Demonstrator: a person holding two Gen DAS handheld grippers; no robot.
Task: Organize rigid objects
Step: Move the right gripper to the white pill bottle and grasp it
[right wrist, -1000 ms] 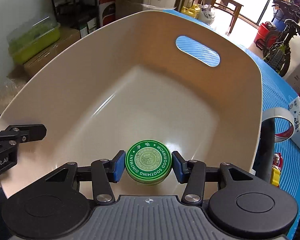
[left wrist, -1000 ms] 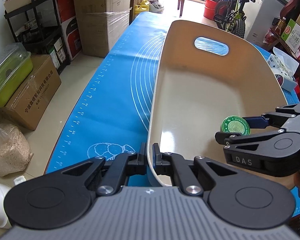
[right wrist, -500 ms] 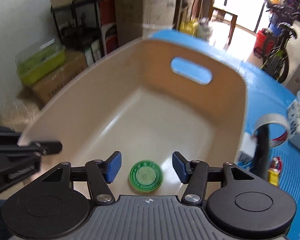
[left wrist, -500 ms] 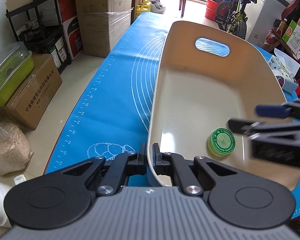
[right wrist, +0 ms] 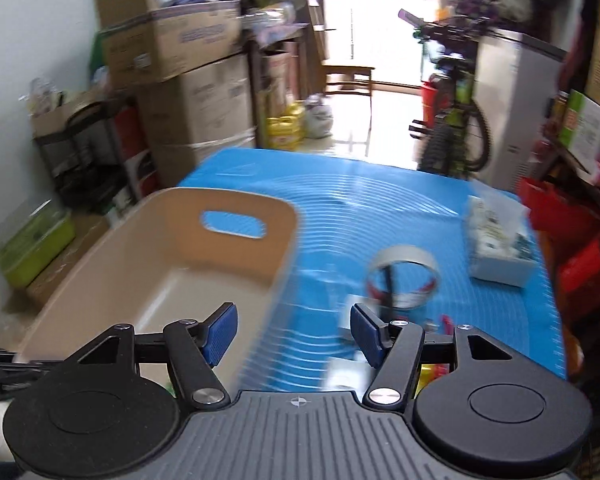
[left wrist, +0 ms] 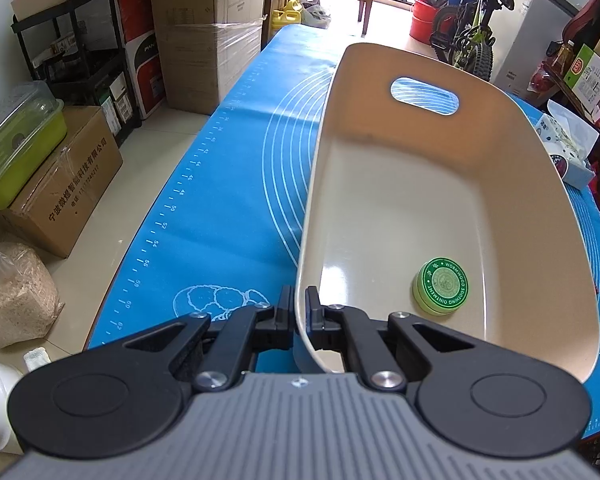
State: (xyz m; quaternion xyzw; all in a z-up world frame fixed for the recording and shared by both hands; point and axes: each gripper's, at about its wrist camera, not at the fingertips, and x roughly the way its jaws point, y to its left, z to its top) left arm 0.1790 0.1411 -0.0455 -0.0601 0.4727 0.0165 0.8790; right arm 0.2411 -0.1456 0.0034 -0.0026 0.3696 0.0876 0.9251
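Blue measuring mat (left wrist: pixel 236 184) bearing beige tub (left wrist: pixel 512 152), tape roll (right wrist: pixel 404 268), tissue pack (right wrist: pixel 500 248).

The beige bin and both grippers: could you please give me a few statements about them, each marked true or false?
1. The left gripper is shut on the near rim of the bin. True.
2. The green tin is clamped in the right gripper. False: the tin lies on the bin floor, and the right gripper's jaws are opening with nothing between them.
3. The tape roll lies inside the bin. False: it sits on the blue mat, beside the bin.
4. The bin's far wall has a handle slot. True.
5. The tin's lid faces up. True.
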